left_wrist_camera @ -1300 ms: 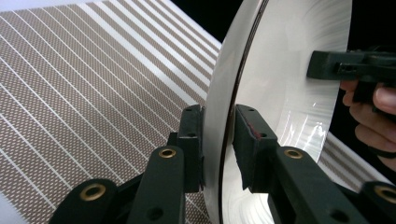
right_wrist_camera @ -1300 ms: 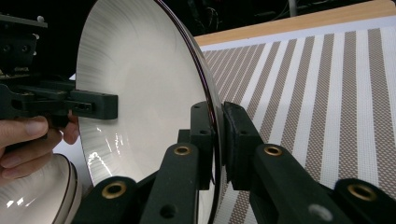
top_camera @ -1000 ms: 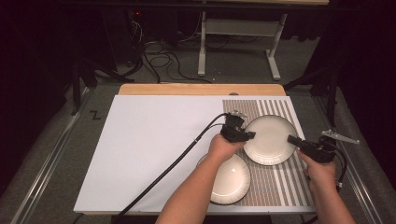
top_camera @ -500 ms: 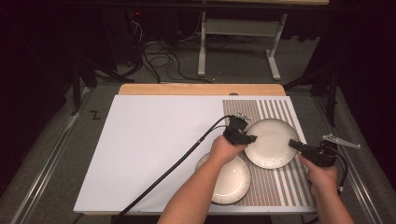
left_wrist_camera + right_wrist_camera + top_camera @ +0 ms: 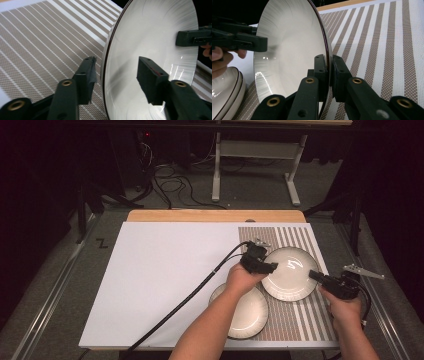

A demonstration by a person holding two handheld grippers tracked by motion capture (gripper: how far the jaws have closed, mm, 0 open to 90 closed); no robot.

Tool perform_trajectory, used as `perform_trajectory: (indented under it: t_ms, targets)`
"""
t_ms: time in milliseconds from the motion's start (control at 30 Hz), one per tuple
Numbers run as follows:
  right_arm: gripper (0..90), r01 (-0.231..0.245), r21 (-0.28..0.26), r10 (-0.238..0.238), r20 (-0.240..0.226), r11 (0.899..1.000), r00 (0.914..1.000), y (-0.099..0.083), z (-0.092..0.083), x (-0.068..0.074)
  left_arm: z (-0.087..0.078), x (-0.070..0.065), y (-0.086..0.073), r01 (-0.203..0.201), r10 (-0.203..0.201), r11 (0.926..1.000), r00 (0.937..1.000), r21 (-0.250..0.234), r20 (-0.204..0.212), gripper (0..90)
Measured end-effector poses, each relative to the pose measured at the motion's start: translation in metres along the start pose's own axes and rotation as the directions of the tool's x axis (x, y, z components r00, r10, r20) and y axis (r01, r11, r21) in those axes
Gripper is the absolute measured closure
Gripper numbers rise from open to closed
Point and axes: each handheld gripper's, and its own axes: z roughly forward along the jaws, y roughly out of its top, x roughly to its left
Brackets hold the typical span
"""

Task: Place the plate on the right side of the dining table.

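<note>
Plate (image 5: pixel 290 272) rim clamped in right gripper (image 5: pixel 329 65), left gripper (image 5: pixel 115 75) jaws just opened astride its rim, unpressed

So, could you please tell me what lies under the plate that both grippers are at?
The plate lies over the striped placemat, whose brown and white stripes show around it. The part of the mat beneath it is covered.

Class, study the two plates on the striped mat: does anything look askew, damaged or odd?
Nothing is damaged or spilled. The far plate is pinched at its rim by the right gripper, while the left gripper, just opened, straddles the opposite rim.
</note>
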Motion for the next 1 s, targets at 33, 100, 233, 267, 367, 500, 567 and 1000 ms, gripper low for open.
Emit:
perform_trajectory:
  t_ms: [33, 100, 233, 267, 367, 500, 567, 1000]
  targets:
    - [85.8, -0.002, 0.0, 0.002, 0.002, 1.0, 1.0, 0.0, 0.0, 0.0, -0.007, 0.001, 0.0, -0.013, 0.013, 0.9998, 0.9999, -0.012, -0.01, 42.8]
    - [85.7, -0.005, 0.001, 0.005, 0.004, 1.0, 1.0, 0.0, 0.001, -0.001, -0.014, 0.002, -0.002, -0.013, 0.012, 0.9994, 0.9998, -0.033, -0.016, 40.6]
    - [85.5, -0.005, 0.006, 0.005, 0.018, 1.0, 0.9998, 0.0, 0.001, 0.001, -0.026, 0.004, -0.004, -0.024, 0.023, 0.9983, 0.9994, -0.054, -0.025, 36.6]
    - [85.4, -0.004, 0.008, 0.004, 0.021, 1.0, 0.9998, 0.0, 0.001, 0.001, -0.035, 0.005, -0.007, -0.023, 0.021, 0.9971, 0.9994, -0.072, -0.028, 35.5]
    - [85.3, -0.005, 0.013, 0.004, 0.031, 1.0, 0.9995, 0.001, 0.001, 0.002, -0.045, 0.006, -0.01, -0.04, 0.037, 0.9951, 0.9987, -0.091, -0.035, 34.9]
    - [85.4, -0.012, 0.014, 0.012, 0.039, 1.0, 0.9992, 0.001, 0.001, 0.003, -0.067, 0.011, -0.019, -0.038, 0.034, 0.9924, 0.9987, -0.117, -0.039, 30.0]
    - [85.4, -0.011, 0.013, 0.011, 0.041, 1.0, 0.9991, 0.001, 0.001, 0.003, -0.077, 0.015, -0.024, -0.04, 0.034, 0.9912, 0.998, -0.126, -0.053, 25.3]
    - [85.0, -0.009, 0.029, 0.007, 0.067, 1.0, 0.9978, 0.004, 0.003, 0.006, -0.146, 0.042, -0.076, -0.042, 0.013, 0.9806, 0.9885, -0.191, -0.151, 4.9]
